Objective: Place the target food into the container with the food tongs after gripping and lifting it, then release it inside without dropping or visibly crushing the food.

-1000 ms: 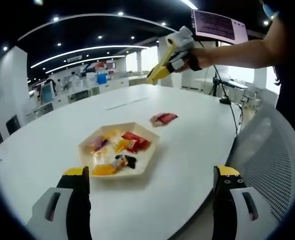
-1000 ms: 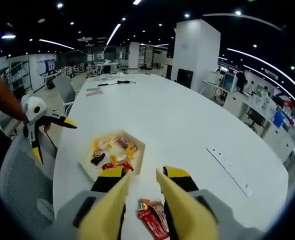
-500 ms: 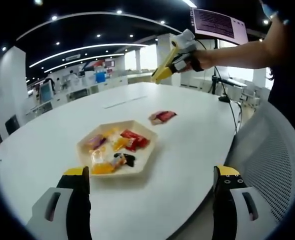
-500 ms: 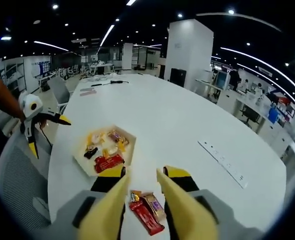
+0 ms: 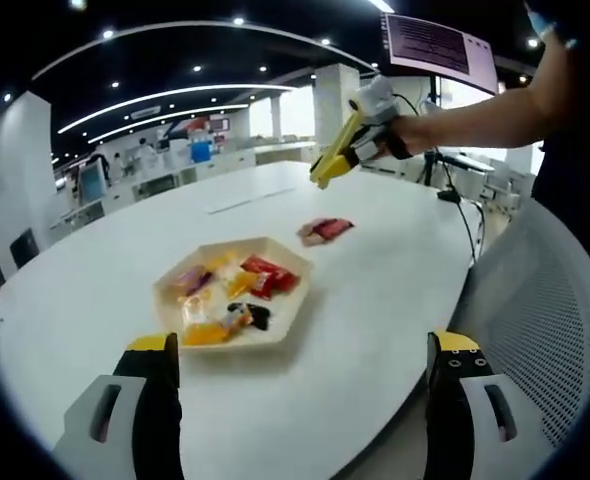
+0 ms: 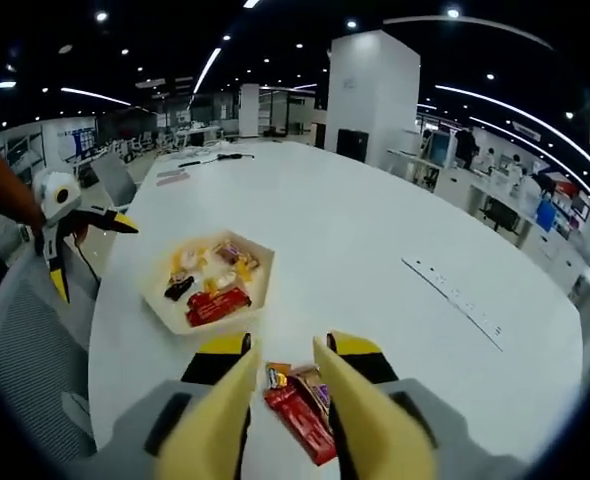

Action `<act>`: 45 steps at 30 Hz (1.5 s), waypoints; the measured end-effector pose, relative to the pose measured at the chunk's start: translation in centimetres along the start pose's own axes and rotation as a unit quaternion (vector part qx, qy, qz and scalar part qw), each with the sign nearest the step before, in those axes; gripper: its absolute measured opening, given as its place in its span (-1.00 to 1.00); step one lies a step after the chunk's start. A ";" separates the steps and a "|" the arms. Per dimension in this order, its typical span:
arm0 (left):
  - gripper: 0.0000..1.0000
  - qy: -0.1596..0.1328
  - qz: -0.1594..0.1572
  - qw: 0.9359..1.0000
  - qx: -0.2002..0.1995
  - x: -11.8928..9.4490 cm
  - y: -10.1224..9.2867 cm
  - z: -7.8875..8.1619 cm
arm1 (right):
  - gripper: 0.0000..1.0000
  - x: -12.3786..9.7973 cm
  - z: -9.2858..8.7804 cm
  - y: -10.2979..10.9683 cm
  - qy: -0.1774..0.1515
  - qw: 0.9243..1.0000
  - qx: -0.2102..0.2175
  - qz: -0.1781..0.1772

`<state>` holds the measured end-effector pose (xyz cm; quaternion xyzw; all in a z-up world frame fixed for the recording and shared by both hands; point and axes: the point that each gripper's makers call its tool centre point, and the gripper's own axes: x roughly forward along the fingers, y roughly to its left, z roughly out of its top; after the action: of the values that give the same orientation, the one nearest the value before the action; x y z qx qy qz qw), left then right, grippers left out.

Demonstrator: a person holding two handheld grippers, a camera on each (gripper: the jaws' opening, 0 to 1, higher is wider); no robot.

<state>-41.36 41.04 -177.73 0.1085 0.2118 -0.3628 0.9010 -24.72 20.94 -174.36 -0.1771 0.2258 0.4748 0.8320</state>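
The right gripper (image 6: 283,385) has closed in on the wrapped snacks (image 6: 300,408) on the table (image 6: 375,240) — its jaws narrowly apart, gripping nothing. The tray (image 6: 165,296) has slid farther off; the left gripper (image 5: 300,375) stays spread wide.

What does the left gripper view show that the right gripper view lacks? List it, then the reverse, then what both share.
Left gripper view alone: a wall screen overhead and the mesh chair back seen close on the right.

Right gripper view alone: a power strip set in the table, a white column, and cables at the far end.

Both: the white table, the hexagonal tray of wrapped snacks, and the loose red snack packs beside it, lying between the right tongs.
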 end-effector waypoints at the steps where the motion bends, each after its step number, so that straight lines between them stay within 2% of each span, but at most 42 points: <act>1: 0.99 0.000 0.000 1.000 0.000 0.0 0.0 0.0 | -0.42 0.1 -0.3 0.1 0.003 1.000 0.002 0.001; 16: 0.99 0.007 0.006 1.000 -0.003 0.0 0.3 -0.3 | -0.42 3.3 -5.1 2.0 0.039 0.998 0.043 0.023; 24: 0.99 0.009 0.010 1.000 -0.006 0.0 0.4 -0.4 | -0.42 4.4 -5.4 1.9 0.045 0.997 0.048 0.028; 28: 0.99 0.009 0.013 1.000 -0.008 0.0 0.6 -0.4 | -0.42 4.9 -6.2 1.6 0.058 0.997 0.051 0.023; 40: 0.99 0.011 0.014 1.000 -0.011 -0.1 0.6 -0.5 | -0.43 6.2 -6.6 1.2 0.078 0.996 0.031 0.009; 45: 0.99 0.011 0.014 1.000 -0.011 0.0 0.7 -0.5 | -0.51 6.4 -7.0 0.8 0.088 0.995 0.054 -0.007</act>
<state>-41.08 41.70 -178.12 0.1055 0.2238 -0.3465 0.9048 -23.98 22.28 -183.79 -0.1749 0.3216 0.4385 0.8208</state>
